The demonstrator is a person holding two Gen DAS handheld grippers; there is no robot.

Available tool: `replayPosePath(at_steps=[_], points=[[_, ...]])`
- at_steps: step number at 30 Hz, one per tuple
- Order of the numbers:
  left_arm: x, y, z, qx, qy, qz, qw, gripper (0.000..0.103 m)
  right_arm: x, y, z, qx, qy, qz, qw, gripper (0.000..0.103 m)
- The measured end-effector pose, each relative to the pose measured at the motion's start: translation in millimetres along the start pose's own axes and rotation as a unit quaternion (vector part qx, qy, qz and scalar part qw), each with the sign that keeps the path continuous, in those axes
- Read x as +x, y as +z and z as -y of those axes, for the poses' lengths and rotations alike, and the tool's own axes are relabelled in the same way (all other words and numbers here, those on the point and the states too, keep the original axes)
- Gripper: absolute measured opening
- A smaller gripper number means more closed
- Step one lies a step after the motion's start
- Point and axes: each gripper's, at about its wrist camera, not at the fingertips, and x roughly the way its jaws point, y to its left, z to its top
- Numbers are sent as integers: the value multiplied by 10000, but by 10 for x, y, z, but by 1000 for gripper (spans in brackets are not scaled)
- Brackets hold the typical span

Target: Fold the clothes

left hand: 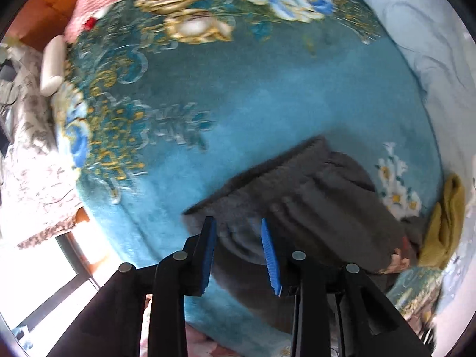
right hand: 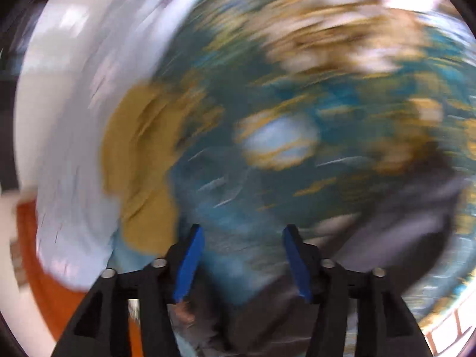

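A dark grey garment with a gathered waistband lies folded on a teal flowered blanket. My left gripper is open just above the garment's near edge, its blue pads apart with nothing pinched. A mustard-yellow garment lies crumpled at the right. The right wrist view is heavily motion-blurred: my right gripper is open over the blanket, with the mustard garment to its left and a dark grey shape, likely the garment, at the right.
A pale blue sheet borders the blanket on the far right. A pink checked cloth, a white oblong case and a floral white quilt lie at the left edge. Orange-brown wood shows beyond the bed.
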Motion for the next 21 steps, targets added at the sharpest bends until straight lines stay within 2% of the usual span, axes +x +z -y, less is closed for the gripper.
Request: replayPosePath(at_steps=[3, 6, 9, 12, 13, 14, 16, 18, 21], points=[[16, 33, 185, 182, -164, -55, 9997, 32, 379, -120, -585, -543, 155, -397, 9976, 71], [45, 75, 258, 159, -288, -132, 9994, 32, 701, -211, -1046, -948, 116, -632, 9934, 73], [75, 117, 330, 135, -411, -209, 9988, 32, 973, -219, -1307, -1224, -291, -652, 9899, 75], [136, 160, 358, 97, -460, -287, 9985, 32, 1105, -232, -1404, -1303, -820, -670, 9858, 74], [166, 178, 344, 64, -460, -317, 9984, 32, 1140, -217, -1421, -1278, -899, -663, 9855, 66], [196, 196, 330, 31, -459, -347, 9983, 32, 1152, -200, -1449, -1250, -933, -633, 9857, 46], [280, 225, 281, -80, -442, -420, 9981, 32, 1158, -139, -1562, -1226, -889, -606, 9866, 25], [355, 246, 243, -172, -428, -492, 9977, 32, 1159, -72, -1690, -1216, -802, -574, 9877, 20], [419, 252, 229, -194, -423, -568, 9973, 32, 1089, 83, -2114, -1469, -326, -457, 9876, 18]])
